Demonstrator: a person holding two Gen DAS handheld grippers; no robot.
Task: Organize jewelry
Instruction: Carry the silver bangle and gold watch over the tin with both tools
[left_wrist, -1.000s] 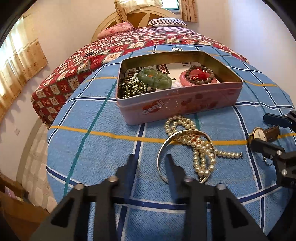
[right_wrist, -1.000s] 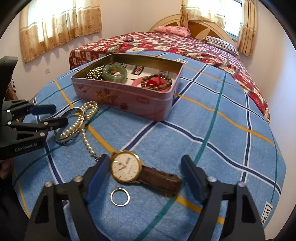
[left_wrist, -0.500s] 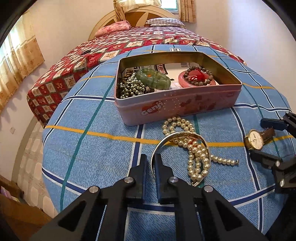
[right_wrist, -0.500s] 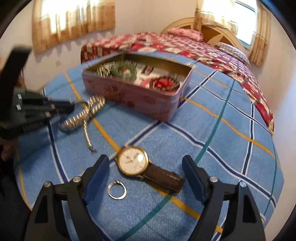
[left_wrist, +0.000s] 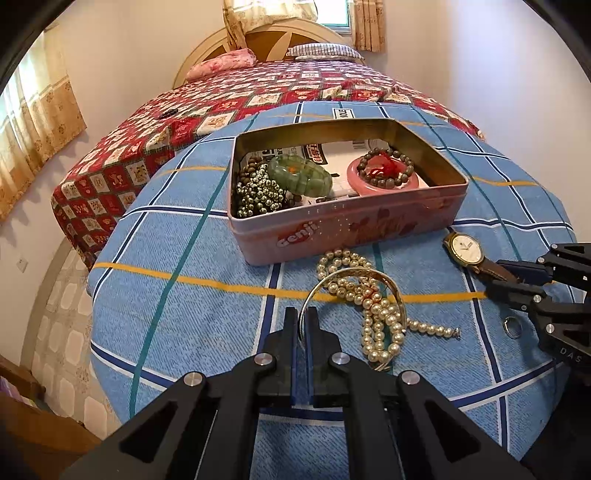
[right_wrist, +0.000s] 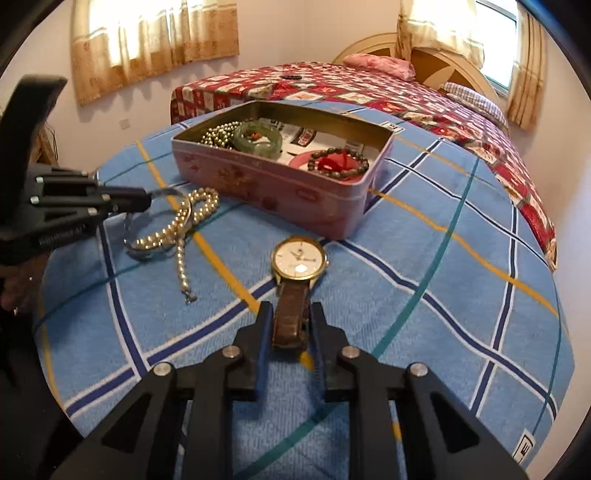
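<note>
A pink tin box (left_wrist: 332, 229) (right_wrist: 258, 184) sits on the blue checked cloth and holds a green bangle (left_wrist: 300, 174), metallic beads (left_wrist: 258, 192) and a bead bracelet on a pink dish (left_wrist: 384, 170). My left gripper (left_wrist: 302, 317) is shut on the rim of a silver bangle (left_wrist: 391, 286), which has a pearl necklace (left_wrist: 373, 306) (right_wrist: 184, 225) draped through it. My right gripper (right_wrist: 290, 314) is shut on the brown strap of a gold wristwatch (right_wrist: 299, 258) (left_wrist: 463, 248).
A small ring (left_wrist: 512, 326) lies on the cloth beside the right gripper. The round table's edge (left_wrist: 96, 295) drops off at left. A bed with a red quilt (left_wrist: 258, 99) stands behind the table.
Both grippers have closed: the left on the silver bangle, the right on the watch strap. The watch now points lengthwise away from the right gripper, nearer the tin.
</note>
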